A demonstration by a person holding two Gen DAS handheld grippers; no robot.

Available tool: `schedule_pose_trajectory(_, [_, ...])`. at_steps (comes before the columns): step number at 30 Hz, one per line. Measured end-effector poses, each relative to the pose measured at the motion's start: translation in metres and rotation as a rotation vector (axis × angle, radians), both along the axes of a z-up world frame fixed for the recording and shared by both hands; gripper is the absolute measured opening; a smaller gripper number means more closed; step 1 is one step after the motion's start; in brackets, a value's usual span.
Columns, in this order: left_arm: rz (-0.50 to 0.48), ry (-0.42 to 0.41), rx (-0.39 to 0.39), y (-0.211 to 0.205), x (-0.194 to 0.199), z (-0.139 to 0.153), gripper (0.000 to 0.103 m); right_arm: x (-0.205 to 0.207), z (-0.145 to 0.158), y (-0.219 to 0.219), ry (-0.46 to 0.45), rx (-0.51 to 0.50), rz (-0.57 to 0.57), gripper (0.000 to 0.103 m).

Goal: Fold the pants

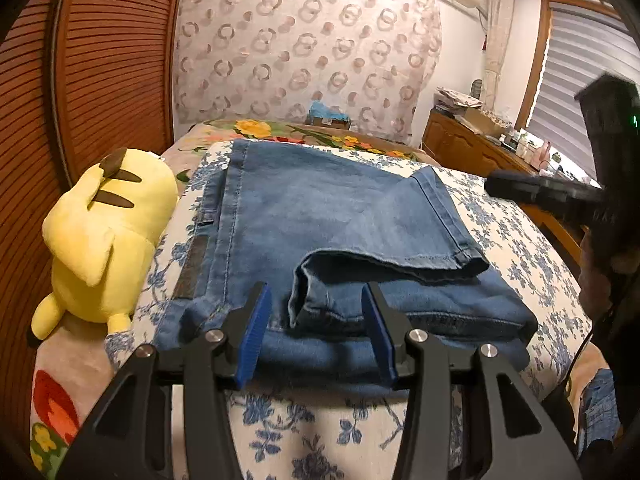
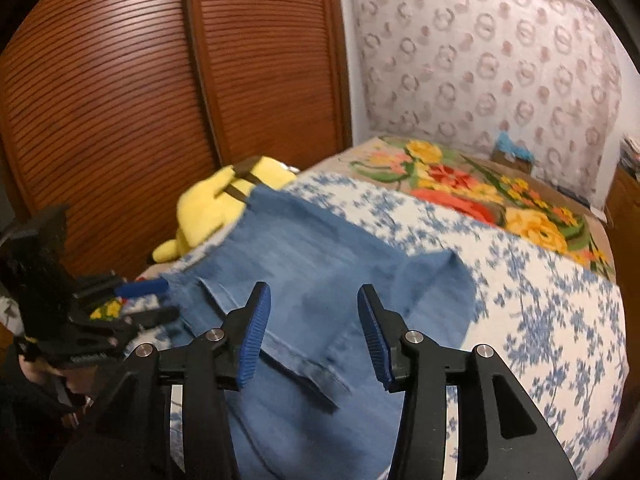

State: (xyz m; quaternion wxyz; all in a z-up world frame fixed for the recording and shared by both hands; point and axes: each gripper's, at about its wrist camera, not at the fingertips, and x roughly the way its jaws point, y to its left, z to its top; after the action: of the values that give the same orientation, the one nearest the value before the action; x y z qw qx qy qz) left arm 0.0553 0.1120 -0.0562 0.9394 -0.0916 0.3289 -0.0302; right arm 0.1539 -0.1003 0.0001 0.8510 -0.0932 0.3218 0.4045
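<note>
Pants (image 1: pixel 320 208), blue denim, lie folded on the bed's blue-flowered sheet (image 1: pixel 532 240). Left tool (image 1: pixel 316 328) partly open, blue pads either side of a raised denim fold at the near edge, not pressing it. Right tool (image 2: pixel 314 332) likewise partly open over the denim, nothing gripped. Yellow plush toy (image 1: pixel 100 232) lies left of the pants, beside the slatted wooden doors (image 1: pixel 80 80). Floral blanket (image 2: pixel 500 200) covers the bed's far end.

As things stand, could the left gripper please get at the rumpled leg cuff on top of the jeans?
Probably yes: the left gripper has its jaws open with the rumpled cuff lying just ahead between them, and nothing covers it.
</note>
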Motion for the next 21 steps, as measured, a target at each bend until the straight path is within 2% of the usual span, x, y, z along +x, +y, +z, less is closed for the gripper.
schedule_pose_trajectory(3, [-0.005, 0.005, 0.001, 0.0, 0.008, -0.002, 0.046, 0.004, -0.014, -0.003, 0.026, -0.02, -0.021, 0.046])
schedule_pose_trajectory(5, [-0.011, 0.007, -0.001, 0.001, 0.01, -0.004, 0.039, 0.008, -0.025, -0.005, 0.054, -0.027, -0.032, 0.046])
schedule_pose_trajectory(8, [-0.021, 0.031, 0.004, -0.001, 0.014, -0.013, 0.035, 0.011, -0.038, -0.005, 0.081, -0.04, -0.038, 0.047])
schedule_pose_trajectory(16, [-0.023, 0.052, 0.016, -0.002, 0.015, -0.025, 0.035, 0.02, -0.069, -0.002, 0.19, -0.063, -0.046, 0.049])
schedule_pose_trajectory(17, [-0.027, 0.044, 0.025, -0.004, 0.014, -0.025, 0.027, 0.022, -0.072, -0.001, 0.203, -0.065, -0.048, 0.049])
schedule_pose_trajectory(19, [-0.044, 0.029, 0.038, -0.009, 0.012, -0.023, 0.021, 0.026, -0.074, -0.002, 0.223, -0.051, -0.047, 0.049])
schedule_pose_trajectory(20, [-0.044, 0.024, 0.046, -0.011, 0.011, -0.022, 0.017, 0.026, -0.073, -0.002, 0.226, -0.044, -0.043, 0.047])
schedule_pose_trajectory(21, [-0.048, 0.02, 0.05, -0.012, 0.01, -0.021, 0.015, 0.027, -0.072, -0.002, 0.227, -0.039, -0.04, 0.041])
